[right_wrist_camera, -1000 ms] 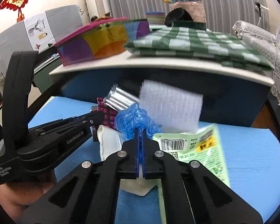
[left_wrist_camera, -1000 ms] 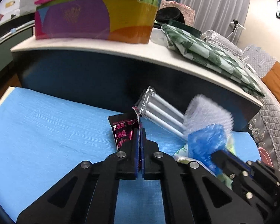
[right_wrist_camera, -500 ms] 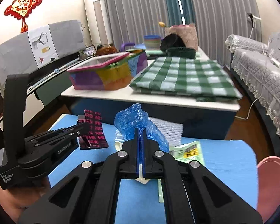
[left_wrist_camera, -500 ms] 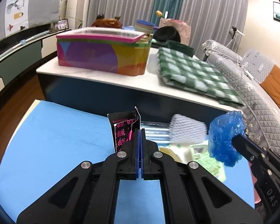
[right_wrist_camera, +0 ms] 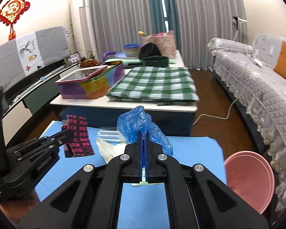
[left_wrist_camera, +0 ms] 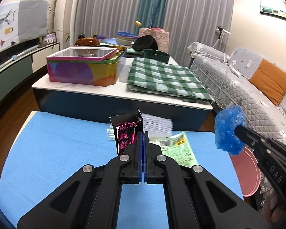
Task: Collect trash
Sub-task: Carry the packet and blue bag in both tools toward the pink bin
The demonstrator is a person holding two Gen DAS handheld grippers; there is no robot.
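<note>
a black packet with pink print (left_wrist_camera: 126, 133) hangs above the blue table (left_wrist_camera: 53, 152), pinched in the left gripper (left_wrist_camera: 144, 133). a crumpled blue plastic bag (right_wrist_camera: 139, 124) is clamped in the right gripper (right_wrist_camera: 144, 133). a green wrapper (left_wrist_camera: 177, 148) and white foam net (left_wrist_camera: 156, 124) lie below, the pink bin (right_wrist_camera: 249, 177) just beside the table.

A home living room: a quilt-covered sofa (right_wrist_camera: 257, 87) with an orange cushion (left_wrist_camera: 270, 84), long grey curtains (right_wrist_camera: 124, 15), a low table (left_wrist_camera: 122, 93) with a checked cloth (left_wrist_camera: 165, 78) and bowls (right_wrist_camera: 132, 50), a red knot ornament (right_wrist_camera: 11, 9) on the wall.
</note>
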